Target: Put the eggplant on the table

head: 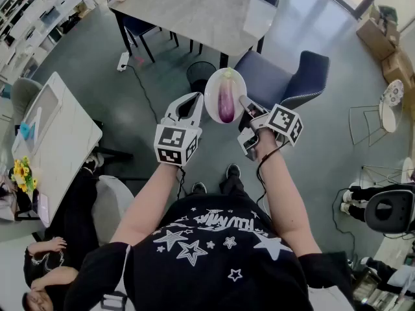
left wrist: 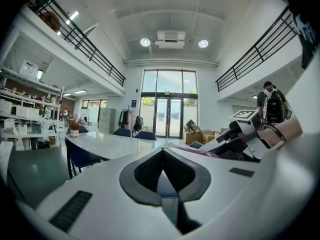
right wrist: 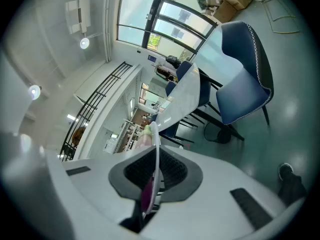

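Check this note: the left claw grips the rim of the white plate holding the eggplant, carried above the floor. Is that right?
Not quite. It is the right claw that grips the rim of the white plate holding the eggplant, carried above the floor. The right gripper view shows the rim between its pads. The left claw is shut on nothing.

Right claw (right wrist: pixel 155 170) tight on the edge of a white plate (right wrist: pixel 158 143), purple eggplant (right wrist: pixel 147 194) alongside, blue chair (right wrist: pixel 245 81) beyond
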Tool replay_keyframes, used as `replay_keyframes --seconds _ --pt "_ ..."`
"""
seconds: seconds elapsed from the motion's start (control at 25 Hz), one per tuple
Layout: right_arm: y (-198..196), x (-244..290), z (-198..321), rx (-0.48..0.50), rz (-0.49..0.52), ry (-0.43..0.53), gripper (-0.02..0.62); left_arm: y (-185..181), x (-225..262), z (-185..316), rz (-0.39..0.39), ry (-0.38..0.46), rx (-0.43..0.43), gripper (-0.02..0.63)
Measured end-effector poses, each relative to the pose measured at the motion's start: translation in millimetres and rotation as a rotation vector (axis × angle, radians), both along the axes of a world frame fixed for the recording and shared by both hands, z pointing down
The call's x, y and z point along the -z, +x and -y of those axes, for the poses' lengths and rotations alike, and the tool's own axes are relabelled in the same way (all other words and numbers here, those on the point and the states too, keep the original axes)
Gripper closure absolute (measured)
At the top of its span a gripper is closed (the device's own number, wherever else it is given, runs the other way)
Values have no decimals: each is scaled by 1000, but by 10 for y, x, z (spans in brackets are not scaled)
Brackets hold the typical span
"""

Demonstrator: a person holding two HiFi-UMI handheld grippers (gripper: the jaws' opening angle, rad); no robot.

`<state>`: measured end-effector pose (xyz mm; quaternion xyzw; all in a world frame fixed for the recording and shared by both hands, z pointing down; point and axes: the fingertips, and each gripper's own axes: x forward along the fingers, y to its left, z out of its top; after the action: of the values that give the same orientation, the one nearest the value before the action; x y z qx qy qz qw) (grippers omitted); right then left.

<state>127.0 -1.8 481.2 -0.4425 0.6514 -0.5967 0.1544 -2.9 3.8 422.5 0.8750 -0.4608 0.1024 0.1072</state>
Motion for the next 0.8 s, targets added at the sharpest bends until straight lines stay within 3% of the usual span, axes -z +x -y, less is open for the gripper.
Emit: replay_keyframes --seconds 0.8 --pt "-51 61 17 25 -19 17 575 -43 49 92 -54 -19 45 598"
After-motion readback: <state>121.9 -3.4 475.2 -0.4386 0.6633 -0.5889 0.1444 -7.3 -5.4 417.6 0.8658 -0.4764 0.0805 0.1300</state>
